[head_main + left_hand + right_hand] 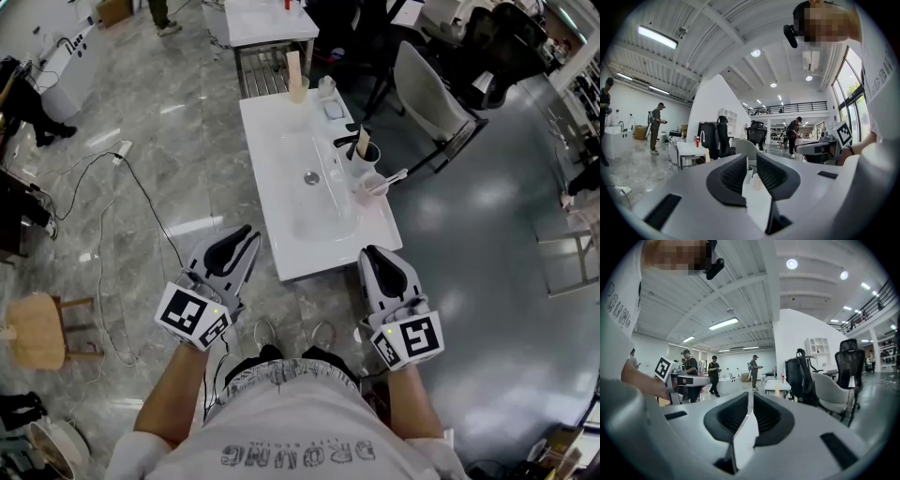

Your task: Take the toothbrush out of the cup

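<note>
Grey shiny floor (487,281) lay all around, with black cables (141,202) trailing across it at the left. Nearest was the person's pale shirt (291,441). It had letters on it, but they showed upside down and I could not read them for sure.

Both grippers were held low and near the person, short of the counter (319,253), so I think the reaching had not begun. The left gripper (244,239) had its jaws a little apart with nothing between them. The right gripper (375,255) had its jaws apart by only a thin crack, also with nothing in them. Each wore a cube with black and white squares, and no words.

Farther off, the white counter held a sink (314,187). At its right edge stood a clear cup (376,186) with a toothbrush (396,175) leaning out to the right, easy to pinch by its handle. Just behind it stood another cup (364,161) with a pale stick (362,141) in it, maybe a second brush. The right gripper was on the cups' side, so it probably would do the picking.
</note>
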Motion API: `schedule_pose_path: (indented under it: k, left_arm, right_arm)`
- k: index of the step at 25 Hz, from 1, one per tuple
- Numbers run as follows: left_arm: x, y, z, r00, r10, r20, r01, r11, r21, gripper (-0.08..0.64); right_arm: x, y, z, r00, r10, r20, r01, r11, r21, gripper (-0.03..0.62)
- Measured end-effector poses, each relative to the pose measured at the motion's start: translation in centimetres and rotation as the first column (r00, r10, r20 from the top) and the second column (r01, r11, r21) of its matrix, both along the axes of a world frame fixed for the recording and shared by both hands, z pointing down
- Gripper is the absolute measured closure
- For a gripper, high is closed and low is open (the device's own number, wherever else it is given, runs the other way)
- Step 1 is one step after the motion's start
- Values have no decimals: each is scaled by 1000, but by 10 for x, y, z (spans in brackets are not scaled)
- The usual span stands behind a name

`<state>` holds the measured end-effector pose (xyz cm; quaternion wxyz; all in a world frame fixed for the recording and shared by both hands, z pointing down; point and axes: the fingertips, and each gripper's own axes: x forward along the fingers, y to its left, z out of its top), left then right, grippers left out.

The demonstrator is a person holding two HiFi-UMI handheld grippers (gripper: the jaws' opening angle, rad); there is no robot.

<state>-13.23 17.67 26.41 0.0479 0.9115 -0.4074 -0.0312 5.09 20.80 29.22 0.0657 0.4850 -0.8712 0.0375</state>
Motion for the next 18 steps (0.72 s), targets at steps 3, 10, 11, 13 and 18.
schedule_pose_path:
  k: [3,10,11,13,18]
  left_arm:
    - [0,-1,0,1000,-2,0,2,1000,0,479]
    - [0,-3,1,1000,-7,4,7,1000,1,457]
    - [0,-3,2,1000,-8,5,8,1000,-1,454]
    - [0,-3,3,1000,-9,5,9,1000,-4,444]
    - [0,-3,5,1000,-10,6,10,1000,-14,409]
  right_arm:
    - [1,-1,0,1000,4,1,-4,1000,0,540]
    - [3,-2,1,1000,10,-6,-10,1000,5,514]
    - [3,-2,1,1000,11,-7,-11,1000,5,511]
    - [4,-2,1,1000,13,-5,-13,1000,4,500]
    - [6,-3,1,1000,22,-1,-22,1000,2,471]
